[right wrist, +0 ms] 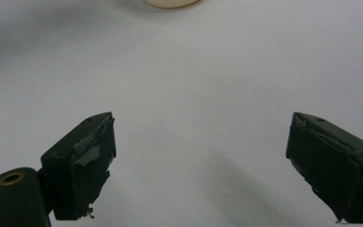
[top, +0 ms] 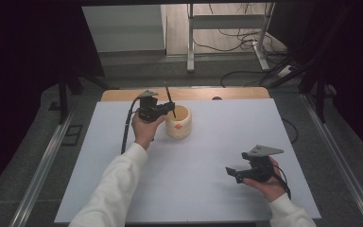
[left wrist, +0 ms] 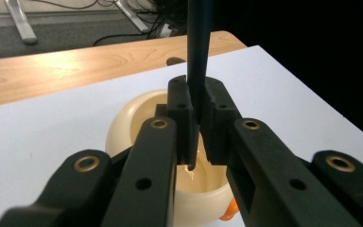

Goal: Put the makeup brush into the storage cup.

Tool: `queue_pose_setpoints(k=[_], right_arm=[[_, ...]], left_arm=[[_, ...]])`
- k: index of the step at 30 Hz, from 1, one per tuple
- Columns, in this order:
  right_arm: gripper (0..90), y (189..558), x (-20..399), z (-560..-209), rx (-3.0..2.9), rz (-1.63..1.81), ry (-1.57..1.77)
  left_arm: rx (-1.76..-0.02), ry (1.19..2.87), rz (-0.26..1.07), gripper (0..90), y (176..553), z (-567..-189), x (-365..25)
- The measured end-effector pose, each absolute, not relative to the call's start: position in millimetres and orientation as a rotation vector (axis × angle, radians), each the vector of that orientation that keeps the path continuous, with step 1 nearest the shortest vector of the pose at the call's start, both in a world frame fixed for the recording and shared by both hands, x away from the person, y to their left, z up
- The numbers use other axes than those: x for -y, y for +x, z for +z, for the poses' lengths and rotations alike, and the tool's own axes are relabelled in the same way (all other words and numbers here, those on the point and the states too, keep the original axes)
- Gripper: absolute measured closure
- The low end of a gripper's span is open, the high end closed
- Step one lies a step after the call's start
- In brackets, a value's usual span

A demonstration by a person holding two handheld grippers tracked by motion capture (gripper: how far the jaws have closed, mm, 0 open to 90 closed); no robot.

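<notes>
On the white mat (top: 194,189), the left gripper (top: 170,109) sits at about eleven o'clock from the mat's middle, held by the left hand (top: 144,128). Its jaws are pinched on a thin dark pen (top: 169,100), which stands nearly upright, tilted a little toward twelve o'clock. In the left gripper view the pen (left wrist: 198,56) runs down between the pressed pads, and its lower tip hangs inside the mouth of the cream cup (left wrist: 137,123). The cup (top: 179,124) stands just at three o'clock of that gripper, an orange mark on its near wall. Well apart, at five o'clock on the mat, the right gripper (top: 230,172) rests in the right hand (top: 269,184). Its jaws stand spread wide over bare mat (right wrist: 194,94), with nothing between them.
</notes>
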State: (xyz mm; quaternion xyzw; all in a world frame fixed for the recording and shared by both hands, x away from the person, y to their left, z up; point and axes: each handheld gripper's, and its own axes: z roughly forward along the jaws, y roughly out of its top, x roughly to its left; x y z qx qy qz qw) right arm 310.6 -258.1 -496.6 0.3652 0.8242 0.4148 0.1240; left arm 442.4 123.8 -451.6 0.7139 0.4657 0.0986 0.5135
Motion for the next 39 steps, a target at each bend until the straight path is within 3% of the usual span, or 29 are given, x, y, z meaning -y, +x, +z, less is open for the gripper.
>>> queue_pose_setpoints(k=[20,22,23,25,26,29,39], right_arm=[[9.3,311,258,-497,-2.403,1.199,1.063],[9.3,311,259,-497,-2.398,1.200,1.061],[9.3,311,259,-497,-2.398,1.202,1.062],[9.3,311,259,-497,-2.396,1.203,1.062],[9.2,311,259,-497,-2.396,1.204,1.062],[9.2,311,259,-497,-2.398,1.203,1.061],[9.2,311,258,-497,-2.401,1.200,1.061]], left_arm=[[-1.093,1.749,0.257,80.8,442,-463,-113],[-1.087,1.737,0.303,74.3,441,-463,-113],[-1.088,1.729,0.343,63.2,440,-462,-113],[-1.123,1.714,0.362,31.2,439,-459,-113],[-1.118,1.705,0.347,24.7,439,-457,-115],[-1.100,1.713,0.335,16.8,436,-454,-118],[-1.053,1.721,0.299,14.3,428,-449,-118]])
